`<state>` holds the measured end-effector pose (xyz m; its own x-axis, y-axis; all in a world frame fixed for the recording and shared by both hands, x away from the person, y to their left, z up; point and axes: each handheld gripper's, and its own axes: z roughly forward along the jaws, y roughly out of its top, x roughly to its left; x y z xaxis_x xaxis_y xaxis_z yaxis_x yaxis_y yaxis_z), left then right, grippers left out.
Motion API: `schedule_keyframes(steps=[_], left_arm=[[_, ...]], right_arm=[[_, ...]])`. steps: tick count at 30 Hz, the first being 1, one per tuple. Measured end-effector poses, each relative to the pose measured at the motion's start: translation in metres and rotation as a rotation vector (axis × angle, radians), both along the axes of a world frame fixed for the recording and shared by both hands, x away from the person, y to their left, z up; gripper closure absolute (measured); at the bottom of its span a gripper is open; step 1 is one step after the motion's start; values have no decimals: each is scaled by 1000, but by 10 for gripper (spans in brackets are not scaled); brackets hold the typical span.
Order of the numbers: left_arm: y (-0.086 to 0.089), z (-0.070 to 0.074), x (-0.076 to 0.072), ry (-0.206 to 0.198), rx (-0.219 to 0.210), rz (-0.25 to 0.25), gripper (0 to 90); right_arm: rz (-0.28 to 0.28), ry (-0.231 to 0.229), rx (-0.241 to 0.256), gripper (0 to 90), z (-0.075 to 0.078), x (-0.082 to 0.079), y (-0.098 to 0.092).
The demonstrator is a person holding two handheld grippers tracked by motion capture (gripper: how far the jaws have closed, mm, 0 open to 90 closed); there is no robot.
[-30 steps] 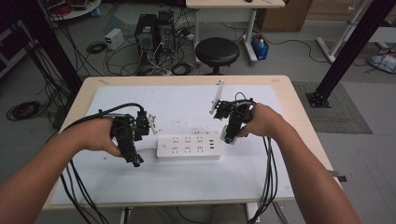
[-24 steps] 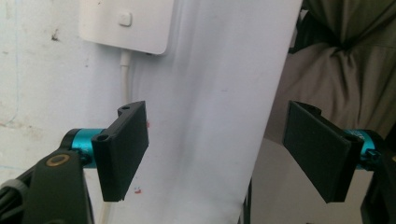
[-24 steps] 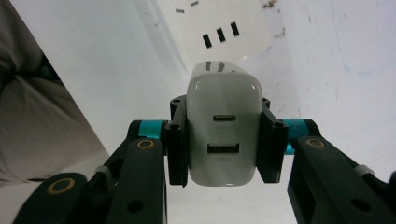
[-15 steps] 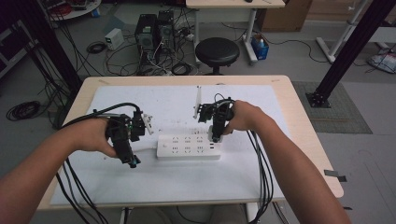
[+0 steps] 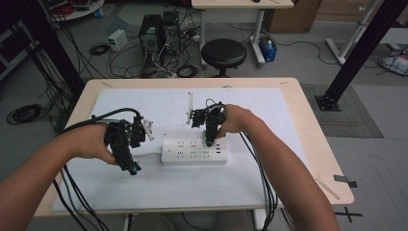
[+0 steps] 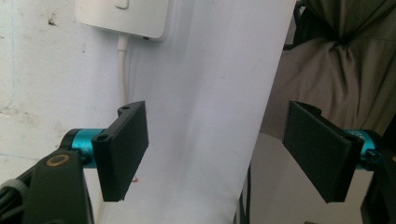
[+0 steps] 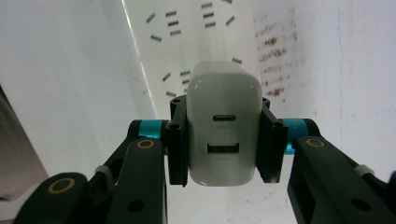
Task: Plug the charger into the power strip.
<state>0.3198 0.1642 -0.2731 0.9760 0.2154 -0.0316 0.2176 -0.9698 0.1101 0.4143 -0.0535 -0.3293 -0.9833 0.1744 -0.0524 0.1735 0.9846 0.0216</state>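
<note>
White sheeting covers the table [image 5: 288,192] under both tools. A white charger [image 7: 223,123] is clamped between the jaws of the right gripper [image 7: 223,140], directly over the power strip [image 5: 192,151] just ahead; seating in a socket is judged unfinished. Beside the strip's cable end, the left gripper [image 6: 224,154] is held wide and empty.

High view looks down over the table [image 5: 308,125]; both gripper views sit close above its power strip [image 5: 194,150].
</note>
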Motion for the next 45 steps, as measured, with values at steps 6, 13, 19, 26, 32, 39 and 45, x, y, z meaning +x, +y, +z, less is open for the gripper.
schedule_keyframes(steps=[6, 13, 19, 26, 32, 39, 45], left_arm=[[2, 0, 2, 6, -8, 7, 227], [1, -1, 1, 13, -6, 5, 227], [1, -1, -1, 11, -19, 12, 227], [2, -2, -1, 13, -19, 7, 227], [3, -3, 0, 15, -29, 13, 227], [1, -2, 0, 21, -33, 13, 227], [3, -2, 0, 17, -29, 18, 227]], right_arm=[[8, 9, -21, 618, -8, 7, 6], [9, 30, -13, 619, -18, 12, 11], [25, 51, -25, 619, -18, 16, 12], [50, 56, -32, 620, -18, 18, 13], [68, 58, -34, 620, -18, 17, 13], [110, 46, -59, 620, -21, 15, 14], [125, 47, -44, 620, -22, 16, 14]])
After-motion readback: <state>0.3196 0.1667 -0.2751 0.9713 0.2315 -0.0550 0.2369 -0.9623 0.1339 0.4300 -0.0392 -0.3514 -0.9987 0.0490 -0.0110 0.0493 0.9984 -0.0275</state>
